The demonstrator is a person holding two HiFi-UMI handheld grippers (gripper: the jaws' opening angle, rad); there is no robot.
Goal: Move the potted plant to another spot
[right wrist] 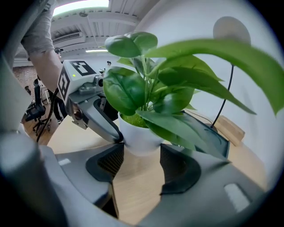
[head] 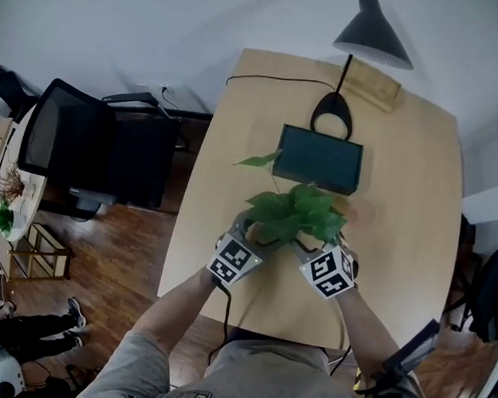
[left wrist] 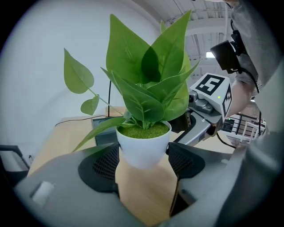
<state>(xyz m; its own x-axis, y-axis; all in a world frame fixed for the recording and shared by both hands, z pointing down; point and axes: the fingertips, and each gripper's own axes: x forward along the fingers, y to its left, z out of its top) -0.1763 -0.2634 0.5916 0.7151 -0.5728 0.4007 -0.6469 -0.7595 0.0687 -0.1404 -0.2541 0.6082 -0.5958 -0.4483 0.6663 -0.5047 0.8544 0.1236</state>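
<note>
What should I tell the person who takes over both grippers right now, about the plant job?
The left gripper is shut on the pot.
The right gripper is shut on the same pot, from the other side.
The plant is upright, over the near half of the table, in front of the dark box. Whether the pot's base touches the table cannot be told.
Done: both grippers have the pot.
Left: stand it firmly at the new spot, open both grippers, then draw them back.
</note>
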